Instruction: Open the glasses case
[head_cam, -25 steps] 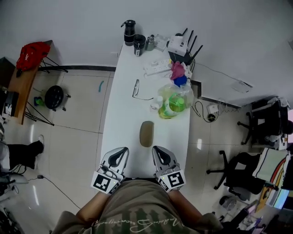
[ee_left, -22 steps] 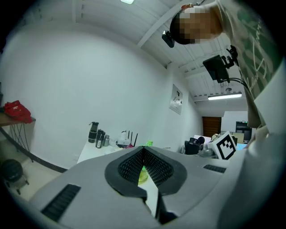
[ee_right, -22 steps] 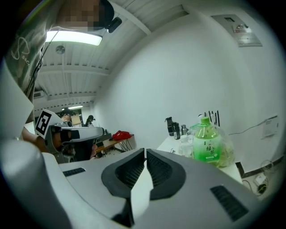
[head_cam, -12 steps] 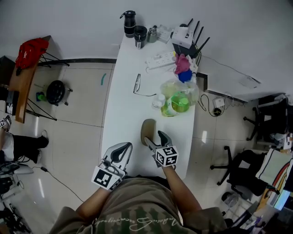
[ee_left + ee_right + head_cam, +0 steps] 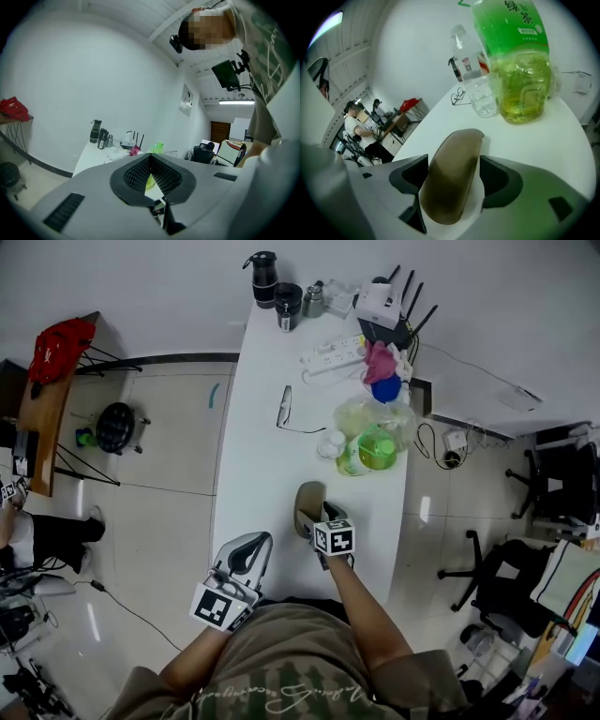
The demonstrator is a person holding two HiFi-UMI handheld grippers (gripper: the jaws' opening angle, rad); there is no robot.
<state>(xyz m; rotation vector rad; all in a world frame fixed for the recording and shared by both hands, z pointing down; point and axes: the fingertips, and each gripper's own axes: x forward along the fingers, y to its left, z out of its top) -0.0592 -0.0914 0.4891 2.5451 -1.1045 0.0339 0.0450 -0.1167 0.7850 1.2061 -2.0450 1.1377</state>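
Right gripper (image 5: 455, 174): jaws just spread wide, straddling the glasses case, dark ribbed pads either side, not clamping it; bare desk visible beside the right pad.
Glasses case (image 5: 308, 498): closed, smooth olive-brown shell, rounded oblong with a domed top; flat on the desk near its near end, about midway between the long edges, lengthwise along the desk.
Left gripper (image 5: 151, 161): clenched on nothing, grey shell, black cross-hatched pads meeting in a narrow wedge; above the near left corner of the desk, apart from the case.
Desk (image 5: 248, 474): long, narrow, plain matt white top.
Large bottle (image 5: 520, 70): clear plastic, yellow-green liquid, glossy green label; beyond the case, toward the right edge.
Small bottle (image 5: 476, 79): clear, ribbed, white cap, just left of the large one.
Spectacles (image 5: 284, 411): thin dark wire frame, lying toward the left edge, past mid-length.
Power strip (image 5: 333, 354): white, long, angled across the far part.
Flasks (image 5: 265, 279): dark cylinders, far left corner.
Router (image 5: 389, 310): white box, black antennas, far right corner.
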